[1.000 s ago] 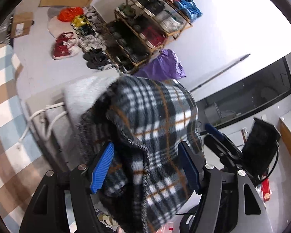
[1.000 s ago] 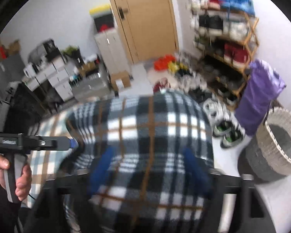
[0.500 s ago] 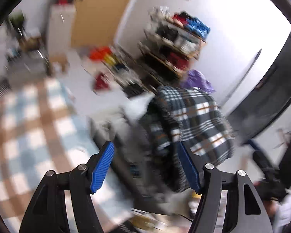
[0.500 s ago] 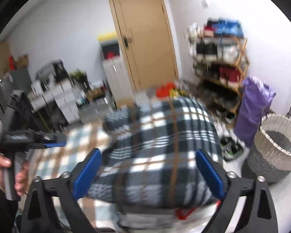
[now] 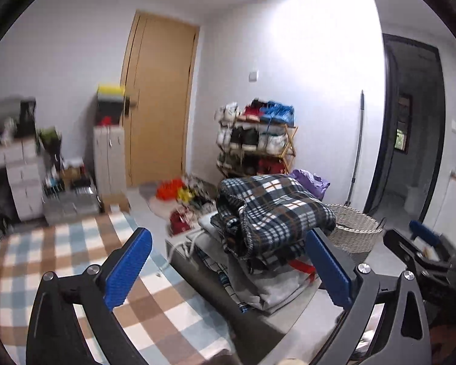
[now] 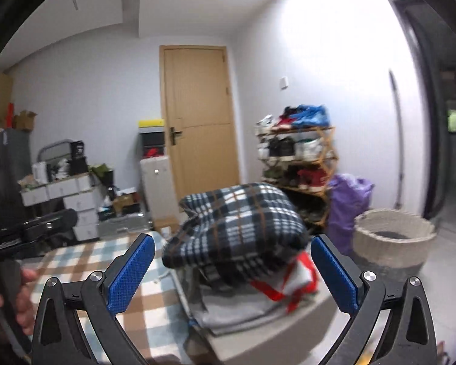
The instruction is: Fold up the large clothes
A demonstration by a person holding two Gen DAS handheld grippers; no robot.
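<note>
A folded dark plaid fleece garment lies on top of a pile of folded clothes, above a grey piece and something with red straps. The pile rests on a low grey stand. My left gripper is a short way back from the pile, its jaws opening wide, and nothing is between the blue pads. My right gripper is open and also apart from the garment, holding nothing. A hand holding the left gripper shows at the left edge of the right wrist view.
A blue, brown and white checked rug covers the floor to the left. A wicker basket and a purple bag stand right of the pile. Behind are a shoe rack, loose shoes, a wooden door and white drawers.
Both grippers have pulled back from the plaid garment, which now lies on the pile. The left jaws have spread wider and its view has levelled out.
</note>
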